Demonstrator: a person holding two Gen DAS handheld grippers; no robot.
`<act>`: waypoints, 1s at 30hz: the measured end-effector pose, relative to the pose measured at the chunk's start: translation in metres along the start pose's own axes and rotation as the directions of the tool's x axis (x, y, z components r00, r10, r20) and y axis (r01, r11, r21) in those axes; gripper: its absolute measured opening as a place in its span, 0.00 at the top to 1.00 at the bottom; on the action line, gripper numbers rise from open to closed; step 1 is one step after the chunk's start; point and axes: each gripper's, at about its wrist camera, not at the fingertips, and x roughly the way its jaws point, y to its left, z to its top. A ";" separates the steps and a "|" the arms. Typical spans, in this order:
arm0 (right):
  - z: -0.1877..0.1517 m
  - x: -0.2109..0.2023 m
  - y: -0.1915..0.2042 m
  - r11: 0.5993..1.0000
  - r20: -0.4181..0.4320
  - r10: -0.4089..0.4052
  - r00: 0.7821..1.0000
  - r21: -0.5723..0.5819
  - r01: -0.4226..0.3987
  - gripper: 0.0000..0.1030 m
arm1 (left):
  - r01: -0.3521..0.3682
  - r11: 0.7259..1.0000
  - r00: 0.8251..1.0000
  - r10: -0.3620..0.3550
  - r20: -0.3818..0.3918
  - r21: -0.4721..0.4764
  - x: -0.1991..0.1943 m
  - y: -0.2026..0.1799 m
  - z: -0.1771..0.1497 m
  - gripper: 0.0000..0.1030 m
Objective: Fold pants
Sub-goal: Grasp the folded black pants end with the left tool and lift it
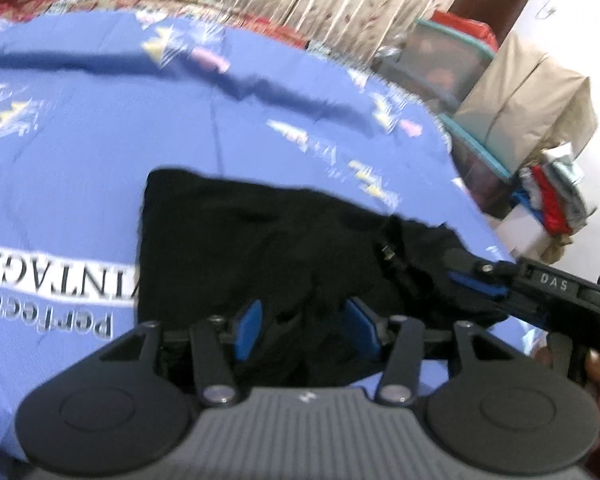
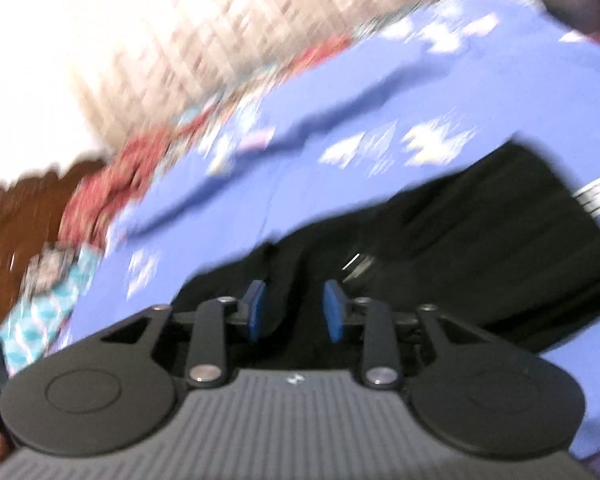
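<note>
- Black pants (image 1: 260, 240) lie bunched mid-bedsheet (image 1: 80, 152), dark cloth between both sets of tongs.
- Left tongs (image 1: 306, 330) and right tongs (image 2: 296, 312) stand part-open, pads apparently not pinching.
- Risk at 6 o'clock: the near edge slips and our fold goes crooked.

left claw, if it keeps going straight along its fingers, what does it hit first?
Most likely the black pants: the left claw points down at them with dark cloth between its fingers. Depth is blurred, so contact is unclear.

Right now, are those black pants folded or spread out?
Folded: the black pants form a compact block on the blue sheet.
</note>
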 end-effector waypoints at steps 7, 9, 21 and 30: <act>0.018 -0.051 -0.092 0.951 0.170 -0.201 0.965 0.270 0.151 0.48 | 0.040 0.997 0.999 -0.041 -0.022 -0.065 0.018 -0.004 0.028 0.53; 0.014 -0.058 -0.114 0.926 0.170 -0.235 0.957 0.338 0.168 0.48 | 0.037 0.997 0.998 -0.040 -0.039 -0.066 0.029 -0.007 0.033 0.53; -0.004 -0.037 -0.153 0.890 0.080 -0.208 0.975 0.429 0.155 0.52 | -0.067 0.997 0.977 0.058 -0.203 -0.038 0.074 -0.016 0.037 0.53; 0.012 -0.045 -0.058 0.994 0.098 -0.016 0.995 0.112 0.005 0.84 | 0.093 0.991 0.992 -0.084 -0.098 0.098 0.061 -0.091 0.105 0.16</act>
